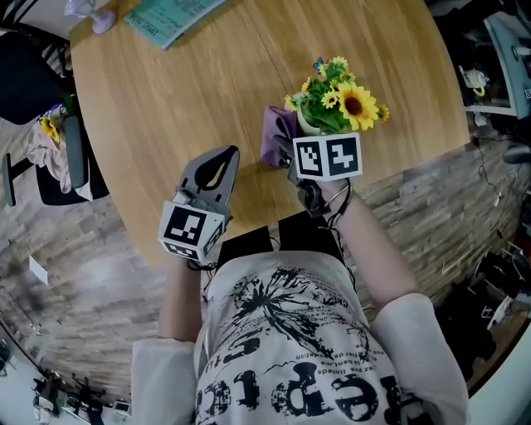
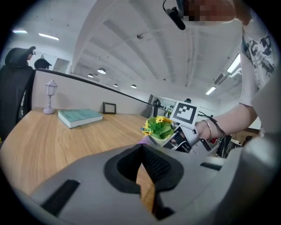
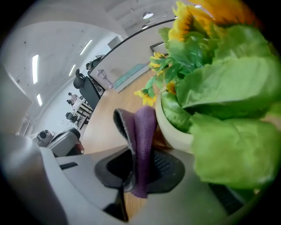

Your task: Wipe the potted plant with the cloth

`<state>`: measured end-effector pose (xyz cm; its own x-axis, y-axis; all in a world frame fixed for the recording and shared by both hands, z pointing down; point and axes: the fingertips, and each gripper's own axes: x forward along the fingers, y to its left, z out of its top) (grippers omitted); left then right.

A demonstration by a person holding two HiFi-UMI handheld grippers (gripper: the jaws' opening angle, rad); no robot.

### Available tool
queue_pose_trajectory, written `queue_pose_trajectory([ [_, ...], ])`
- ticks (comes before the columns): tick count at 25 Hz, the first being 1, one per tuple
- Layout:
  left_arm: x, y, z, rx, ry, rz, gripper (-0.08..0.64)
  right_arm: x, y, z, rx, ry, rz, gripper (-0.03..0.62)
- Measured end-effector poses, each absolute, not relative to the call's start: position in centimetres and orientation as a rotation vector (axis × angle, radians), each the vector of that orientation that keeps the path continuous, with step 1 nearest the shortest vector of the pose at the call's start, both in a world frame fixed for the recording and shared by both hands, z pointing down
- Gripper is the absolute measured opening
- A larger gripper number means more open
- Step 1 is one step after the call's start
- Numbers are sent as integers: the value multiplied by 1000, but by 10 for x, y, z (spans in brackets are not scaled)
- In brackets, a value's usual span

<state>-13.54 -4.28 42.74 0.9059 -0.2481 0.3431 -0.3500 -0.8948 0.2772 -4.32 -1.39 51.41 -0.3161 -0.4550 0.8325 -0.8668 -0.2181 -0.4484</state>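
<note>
Book: a teal book (image 1: 170, 18) lies on the round wooden table (image 1: 207, 75), far side, cut off by the top edge of the head view.
Left gripper: the left gripper (image 1: 226, 156) has its jaws closed flat together with nothing between them. It is over the table's near edge and points away from the person.
Cloth: the purple cloth (image 3: 142, 132) is a folded strip. Its long axis runs out along the jaws, away from the person, and its rounded fold is at the far end. It sits just left of the pot, and actual contact cannot be made out.
Right gripper: the right gripper (image 3: 136, 176) is clamped on the cloth's lower end.
Potted plant: the potted plant (image 1: 336, 104) stands upright near the table's right edge, with sunflowers on top.
Hidden: in the head view the right gripper's marker cube covers its jaws, and blooms cover most of the cream pot (image 3: 173, 132). In the right gripper view the leaves are blurred and cropped.
</note>
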Motion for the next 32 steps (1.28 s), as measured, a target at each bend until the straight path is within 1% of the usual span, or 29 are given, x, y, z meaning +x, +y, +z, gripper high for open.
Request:
queue_pose_trajectory([
  [21, -91, -17, 428, 2767, -355, 445, 3, -25, 38, 519, 1374, -1742, 1531, 86],
  [32, -59, -3, 431, 2760, -330, 456, 3, 4, 79, 522, 1198, -1724, 1484, 91],
])
